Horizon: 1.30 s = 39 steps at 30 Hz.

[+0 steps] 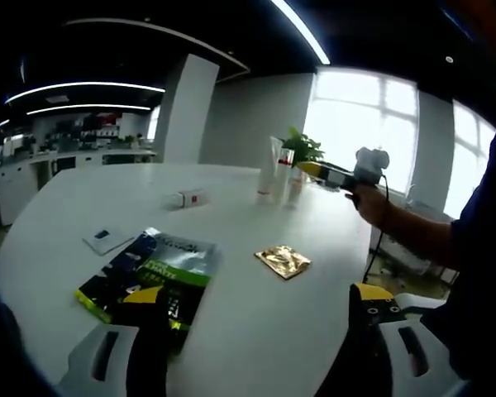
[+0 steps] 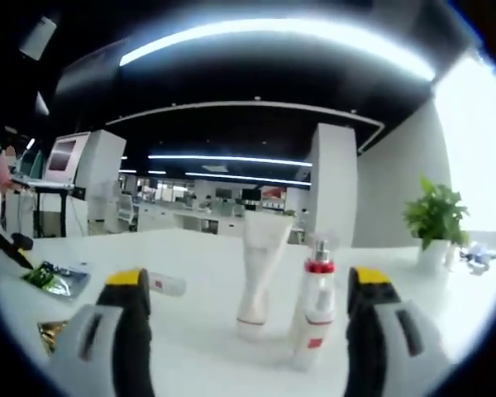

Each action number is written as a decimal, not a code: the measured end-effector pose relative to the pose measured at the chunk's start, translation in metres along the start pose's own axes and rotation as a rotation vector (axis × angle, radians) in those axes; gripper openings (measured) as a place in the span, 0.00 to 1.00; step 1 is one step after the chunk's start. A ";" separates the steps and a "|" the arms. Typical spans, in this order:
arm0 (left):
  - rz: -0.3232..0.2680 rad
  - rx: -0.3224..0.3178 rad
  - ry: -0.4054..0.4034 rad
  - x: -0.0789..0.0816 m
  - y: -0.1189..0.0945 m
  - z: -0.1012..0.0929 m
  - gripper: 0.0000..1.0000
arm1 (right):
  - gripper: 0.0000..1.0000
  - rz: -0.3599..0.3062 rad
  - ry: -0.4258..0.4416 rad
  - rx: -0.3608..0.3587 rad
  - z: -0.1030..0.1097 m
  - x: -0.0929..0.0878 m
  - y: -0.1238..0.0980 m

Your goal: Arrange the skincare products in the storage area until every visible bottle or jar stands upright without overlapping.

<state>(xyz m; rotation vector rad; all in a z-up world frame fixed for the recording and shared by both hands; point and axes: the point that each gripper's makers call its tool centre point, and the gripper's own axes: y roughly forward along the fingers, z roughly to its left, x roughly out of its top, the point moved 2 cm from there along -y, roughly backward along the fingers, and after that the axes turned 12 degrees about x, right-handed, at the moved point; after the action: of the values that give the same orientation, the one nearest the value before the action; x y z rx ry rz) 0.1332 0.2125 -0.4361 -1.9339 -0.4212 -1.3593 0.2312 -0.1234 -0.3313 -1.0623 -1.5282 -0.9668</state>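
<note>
Open-plan office: white meeting table (image 1: 256, 331), desks (image 2: 41, 184), ceiling strip lights (image 2: 231, 159).

Open office, bright windows (image 1: 372, 116)

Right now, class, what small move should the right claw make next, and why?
Probably ease the open right claw toward the small bottle lying on its side left of the upright tube and pump bottle: it alone isn't standing.
</note>
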 end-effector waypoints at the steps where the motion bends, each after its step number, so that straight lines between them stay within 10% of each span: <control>1: 0.000 0.000 0.000 0.000 0.000 0.000 0.92 | 1.00 0.000 -0.003 0.004 0.002 0.001 0.001; 39: -0.010 0.025 -0.019 -0.004 -0.004 0.005 0.92 | 0.97 0.012 -0.014 0.245 0.096 0.010 0.052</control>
<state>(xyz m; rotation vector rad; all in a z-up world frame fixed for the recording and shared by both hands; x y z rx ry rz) 0.1323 0.2191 -0.4389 -1.9279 -0.4560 -1.3364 0.2529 -0.0160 -0.3354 -0.9044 -1.6031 -0.7427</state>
